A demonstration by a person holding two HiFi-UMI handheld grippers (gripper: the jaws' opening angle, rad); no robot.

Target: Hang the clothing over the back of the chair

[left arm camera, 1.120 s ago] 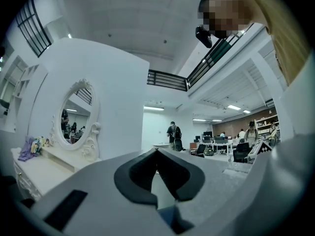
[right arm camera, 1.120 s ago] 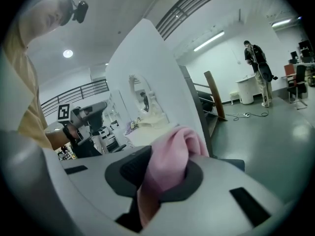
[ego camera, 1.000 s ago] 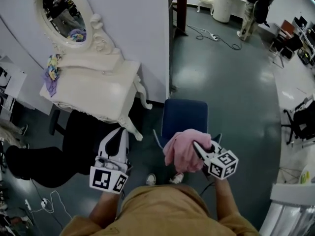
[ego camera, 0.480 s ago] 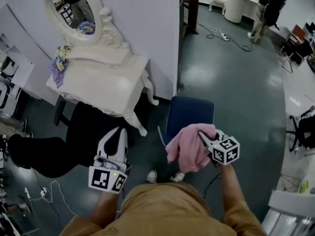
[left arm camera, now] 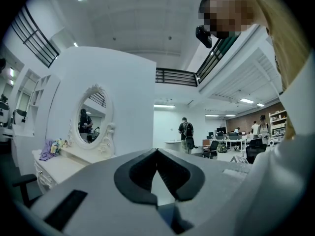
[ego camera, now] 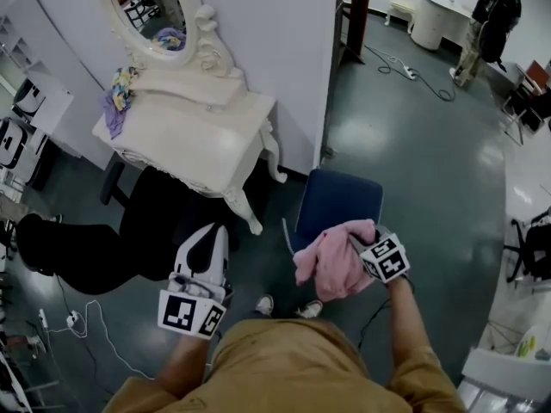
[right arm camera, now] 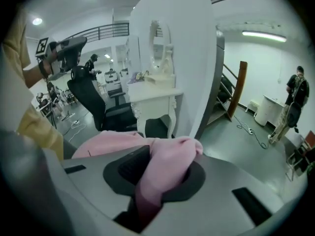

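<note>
The pink clothing [ego camera: 330, 263] hangs bunched from my right gripper [ego camera: 356, 240], just over the near edge of the blue chair [ego camera: 340, 198]. In the right gripper view the pink clothing [right arm camera: 162, 173] fills the gap between the pads of the right gripper [right arm camera: 170, 154]; the jaws are opening, with the pads still on the cloth. That gripper points down and away from me. My left gripper [ego camera: 213, 233] is held level to the left of the chair, apart from it. In the left gripper view the left gripper [left arm camera: 156, 152] is shut with nothing in it.
A white dressing table [ego camera: 194, 132] with an oval mirror stands left of the chair against a white partition [ego camera: 267, 41]. A black office chair [ego camera: 129, 239] sits under it. Cables [ego camera: 69, 325] lie on the floor at left. A person [ego camera: 486, 15] stands far back right.
My right gripper has sunk with the pink clothing toward the chair and rolled at the wrist. The left gripper has hardly moved. The head view has swung a little left.
</note>
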